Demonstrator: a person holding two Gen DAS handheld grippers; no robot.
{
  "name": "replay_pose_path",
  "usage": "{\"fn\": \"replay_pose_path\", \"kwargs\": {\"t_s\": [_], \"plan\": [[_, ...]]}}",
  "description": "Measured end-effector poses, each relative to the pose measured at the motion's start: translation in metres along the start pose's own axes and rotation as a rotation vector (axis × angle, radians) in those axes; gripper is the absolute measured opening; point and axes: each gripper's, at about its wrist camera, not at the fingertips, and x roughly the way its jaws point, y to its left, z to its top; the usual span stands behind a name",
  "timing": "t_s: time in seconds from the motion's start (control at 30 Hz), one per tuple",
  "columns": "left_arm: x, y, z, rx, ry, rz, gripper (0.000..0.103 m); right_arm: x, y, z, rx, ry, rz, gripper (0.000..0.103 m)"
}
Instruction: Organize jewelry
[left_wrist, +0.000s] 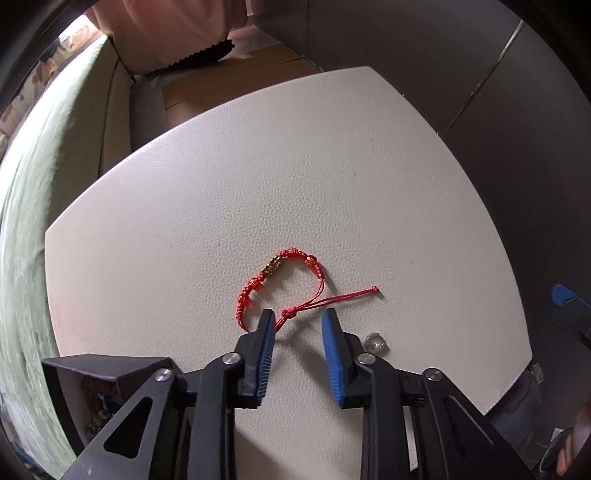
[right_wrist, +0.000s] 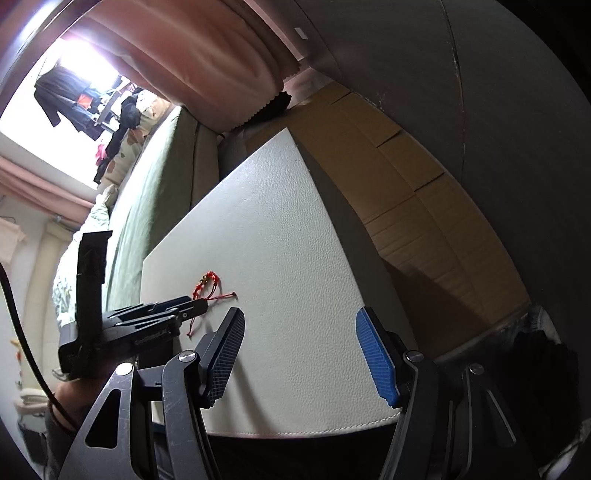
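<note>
A red cord bracelet (left_wrist: 277, 264) with red beads and one gold bead lies on the white leather-grain tabletop (left_wrist: 295, 166). My left gripper (left_wrist: 297, 314) points down at it, jaws narrowly apart. The bracelet's knot (left_wrist: 290, 314) and cord tails lie between the fingertips, and the pads do not press on them. The right wrist view shows the same bracelet (right_wrist: 208, 280) just past the left gripper (right_wrist: 203, 304). My right gripper (right_wrist: 299, 317) hovers open over the table's near edge with nothing between its fingers.
A small clear bead (left_wrist: 375, 341) lies by the left gripper's right finger. An open black box (left_wrist: 107, 369) with jewelry inside sits at the lower left. A green bed (right_wrist: 147, 206) runs along the table's left; cardboard boxes (right_wrist: 406, 192) stand behind it.
</note>
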Motion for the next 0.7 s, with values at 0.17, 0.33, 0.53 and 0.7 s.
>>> {"fn": "replay_pose_path", "kwargs": {"t_s": [0.17, 0.33, 0.53, 0.7], "plan": [[0.008, 0.006, -0.002, -0.025, -0.018, 0.006, 0.014, 0.000, 0.003, 0.001, -0.005, 0.002, -0.006, 0.063], [0.002, 0.019, -0.005, -0.071, -0.021, -0.028, 0.006, 0.007, 0.013, 0.001, -0.023, 0.015, -0.006, 0.063], [-0.038, 0.041, -0.014, -0.110, -0.102, -0.073, 0.006, 0.026, 0.033, 0.000, -0.062, 0.049, 0.008, 0.063], [-0.069, 0.060, -0.018, -0.147, -0.156, -0.096, 0.000, 0.047, 0.058, -0.004, -0.128, 0.091, 0.000, 0.061]]}}
